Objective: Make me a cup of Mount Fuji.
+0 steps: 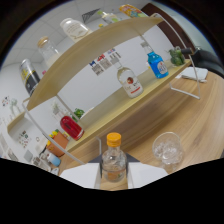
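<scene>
A small clear bottle with a yellow cap [113, 160] is seen between the two fingers of the hand-held gripper [114, 175]. Both pale fingers appear to lie against its sides, so the bottle is judged to be pinched at its body, below the shoulder. Whether it rests on the wooden counter [165, 120] or is lifted cannot be told.

Just to the right of the bottle, a clear drinking glass [167, 148] stands on the counter, a little apart from the fingers. Farther away, a two-level wooden shelf [100, 37] carries other bottles: a red one [71, 127] at the left, a clear one with a label [129, 82] in the middle, and a blue one [157, 65] at the right.

The bottle is probably glass, so it should be treated as stiff, smooth, slippery and fragile. With liquid inside, some weight is expected. The hold is best kept on the wide body, not on the cap or narrow neck, and the pressing should be firm but even. The drinking glass is thin and light; it could be tipped easily if touched.
</scene>
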`<state>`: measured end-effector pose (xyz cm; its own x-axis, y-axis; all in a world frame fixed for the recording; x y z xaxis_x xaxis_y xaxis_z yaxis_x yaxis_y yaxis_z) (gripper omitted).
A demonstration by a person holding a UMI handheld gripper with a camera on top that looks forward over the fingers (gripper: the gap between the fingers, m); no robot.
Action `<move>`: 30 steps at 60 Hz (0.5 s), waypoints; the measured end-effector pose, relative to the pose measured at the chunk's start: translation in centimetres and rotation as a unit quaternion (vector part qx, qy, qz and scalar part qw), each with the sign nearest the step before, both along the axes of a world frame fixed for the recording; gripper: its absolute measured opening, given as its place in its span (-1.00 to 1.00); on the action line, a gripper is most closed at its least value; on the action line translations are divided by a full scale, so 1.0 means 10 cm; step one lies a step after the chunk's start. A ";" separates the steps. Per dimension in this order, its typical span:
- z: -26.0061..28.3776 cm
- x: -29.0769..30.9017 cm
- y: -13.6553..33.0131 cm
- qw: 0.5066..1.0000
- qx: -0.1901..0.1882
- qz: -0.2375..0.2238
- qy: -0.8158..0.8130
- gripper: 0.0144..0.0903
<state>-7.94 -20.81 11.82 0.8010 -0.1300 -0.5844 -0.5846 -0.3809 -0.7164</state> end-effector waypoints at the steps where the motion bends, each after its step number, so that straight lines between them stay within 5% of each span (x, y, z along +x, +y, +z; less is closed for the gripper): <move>1: -0.01 0.01 0.00 1.000 0.001 -0.002 0.016 -0.44; 30: -0.05 0.26 0.12 0.899 0.017 -0.086 0.429 -0.45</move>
